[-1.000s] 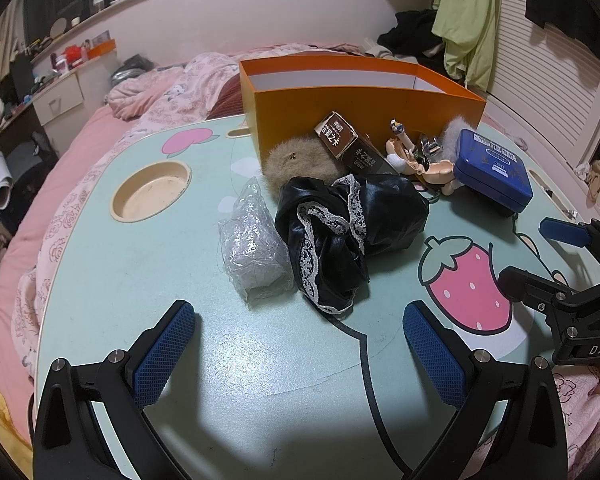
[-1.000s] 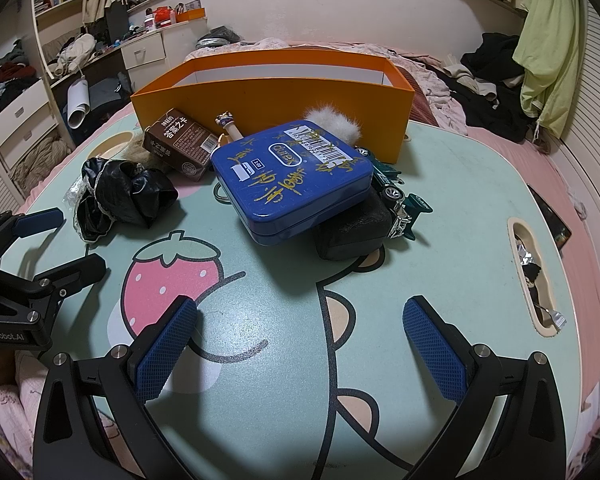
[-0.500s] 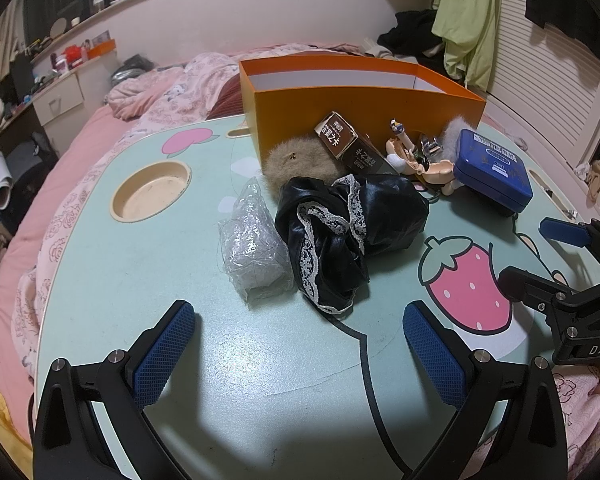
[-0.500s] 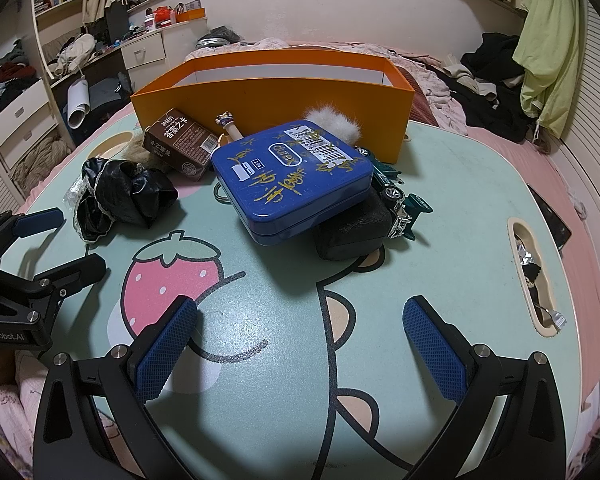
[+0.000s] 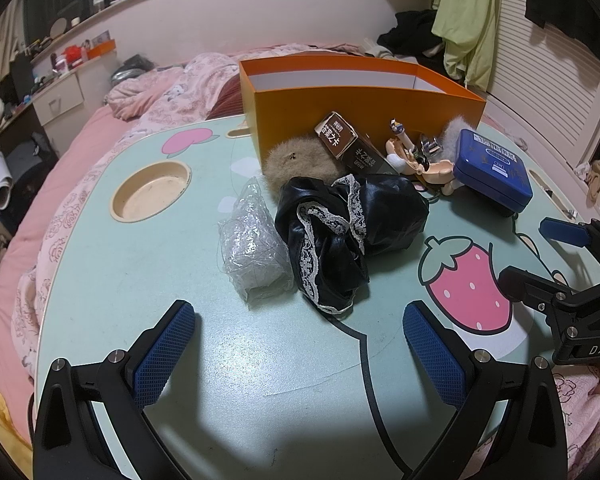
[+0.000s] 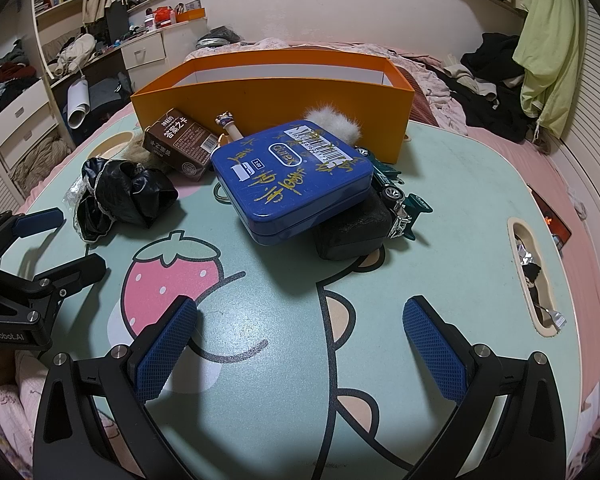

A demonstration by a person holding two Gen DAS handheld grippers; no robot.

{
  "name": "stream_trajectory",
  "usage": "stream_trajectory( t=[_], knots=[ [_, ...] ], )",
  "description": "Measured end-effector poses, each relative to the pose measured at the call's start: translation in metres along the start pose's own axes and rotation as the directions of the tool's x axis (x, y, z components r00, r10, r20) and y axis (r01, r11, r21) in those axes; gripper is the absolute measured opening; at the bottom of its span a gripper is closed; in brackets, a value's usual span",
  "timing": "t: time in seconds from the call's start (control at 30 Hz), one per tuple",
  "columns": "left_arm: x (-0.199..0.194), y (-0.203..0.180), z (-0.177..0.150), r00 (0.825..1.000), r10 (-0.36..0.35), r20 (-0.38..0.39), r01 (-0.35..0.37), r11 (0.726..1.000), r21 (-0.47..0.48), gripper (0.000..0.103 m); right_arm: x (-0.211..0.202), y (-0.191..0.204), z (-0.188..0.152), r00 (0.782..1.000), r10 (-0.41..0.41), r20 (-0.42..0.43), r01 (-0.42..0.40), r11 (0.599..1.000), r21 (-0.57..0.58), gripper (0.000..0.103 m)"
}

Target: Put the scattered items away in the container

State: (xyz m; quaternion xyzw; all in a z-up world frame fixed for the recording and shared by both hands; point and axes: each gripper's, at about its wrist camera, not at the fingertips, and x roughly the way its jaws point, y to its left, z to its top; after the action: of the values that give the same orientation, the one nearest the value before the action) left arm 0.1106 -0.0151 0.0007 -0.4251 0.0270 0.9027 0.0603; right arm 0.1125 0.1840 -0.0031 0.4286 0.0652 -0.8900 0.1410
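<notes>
An orange box [image 5: 360,96] [image 6: 268,92] stands open at the far side of the table. In front of it lie a brown carton [image 5: 348,146] [image 6: 180,144], a tan fur ball [image 5: 296,162], a black lace cloth [image 5: 340,232] [image 6: 120,196], a clear plastic bag [image 5: 252,248], a small doll figure [image 5: 408,156], a blue tin [image 5: 490,168] [image 6: 292,180] resting on a black block [image 6: 352,228], and a green toy car [image 6: 400,200]. My left gripper [image 5: 298,352] is open and empty, short of the bag and cloth. My right gripper [image 6: 300,344] is open and empty, short of the tin.
The table [image 5: 260,380] is mint green with a strawberry print [image 5: 466,280], a round cup recess [image 5: 152,190] at the left and a slot with foil scraps [image 6: 534,276] at the right. A pink bed surrounds it. Each gripper shows in the other's view.
</notes>
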Motion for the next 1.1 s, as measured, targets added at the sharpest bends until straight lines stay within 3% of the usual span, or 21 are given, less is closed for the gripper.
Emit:
stream_trajectory(
  t=[0.8,0.97,1.1],
  knots=[
    [0.001,0.001,0.000,1.000,-0.001,0.002,0.001,1.000,0.000,0.103,0.000,0.000,0.000,1.000,0.000,0.000,0.000,1.000,0.000,0.103],
    [-0.014,0.010,0.002,0.993,-0.090,0.072,0.094,0.994,-0.064,0.102,0.001,-0.001,0.001,1.000,0.006,0.000,-0.006,1.000,0.004,0.103],
    [-0.036,0.016,0.010,0.978,-0.110,0.179,0.128,0.988,-0.090,0.091,0.001,0.000,0.000,1.000,0.008,0.001,-0.008,1.000,0.006,0.103]
  ],
)
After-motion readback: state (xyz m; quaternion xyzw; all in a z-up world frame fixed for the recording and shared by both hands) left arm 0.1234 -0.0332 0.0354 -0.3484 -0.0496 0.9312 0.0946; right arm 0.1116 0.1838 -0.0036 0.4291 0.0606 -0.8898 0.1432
